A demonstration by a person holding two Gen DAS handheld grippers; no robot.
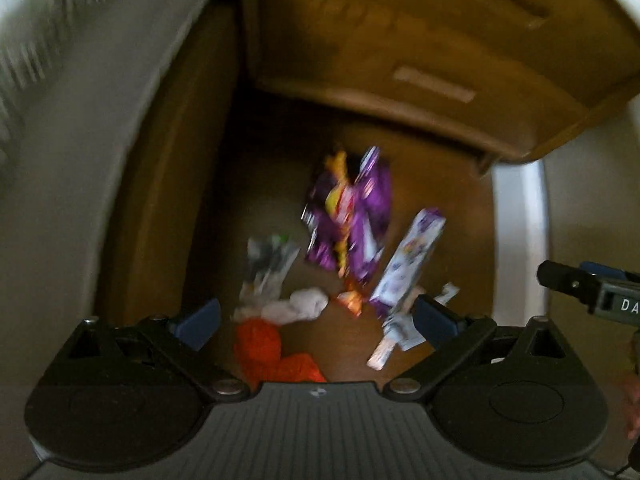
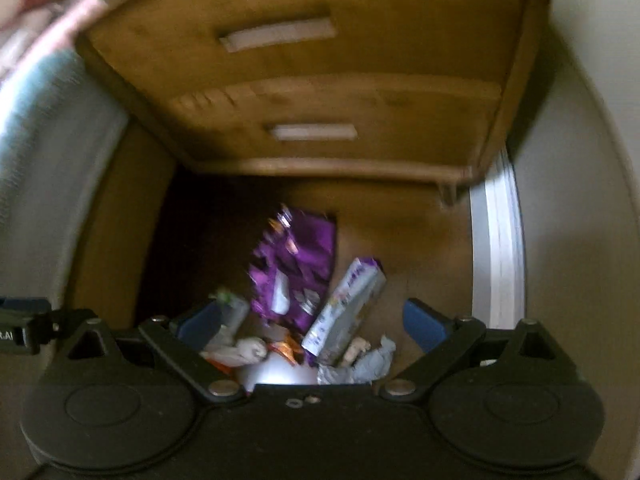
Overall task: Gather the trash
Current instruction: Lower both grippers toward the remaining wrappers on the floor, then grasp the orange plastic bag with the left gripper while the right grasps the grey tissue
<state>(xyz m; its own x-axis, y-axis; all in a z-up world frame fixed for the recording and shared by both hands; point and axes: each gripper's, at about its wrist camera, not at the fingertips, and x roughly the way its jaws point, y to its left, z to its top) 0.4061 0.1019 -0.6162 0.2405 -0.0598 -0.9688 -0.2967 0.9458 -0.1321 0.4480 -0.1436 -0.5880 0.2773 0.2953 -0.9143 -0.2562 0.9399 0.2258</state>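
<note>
Trash lies on a brown floor in front of a wooden drawer unit. A purple snack bag (image 1: 349,212) (image 2: 294,270), a long white and purple wrapper (image 1: 404,268) (image 2: 344,312), a grey wrapper (image 1: 268,268), white crumpled tissue (image 1: 298,306) (image 2: 250,350), a small orange wrapper (image 1: 351,302) and an orange crumpled piece (image 1: 262,346) lie together. My left gripper (image 1: 316,320) is open and empty above the pile. My right gripper (image 2: 312,322) is open and empty above the same pile, and its body shows in the left wrist view (image 1: 588,292). Both views are blurred.
The wooden drawer unit (image 2: 312,80) (image 1: 420,40) with two pale handles stands behind the pile. A white wall or bed side (image 1: 80,140) is on the left. A white door frame (image 2: 500,248) is on the right.
</note>
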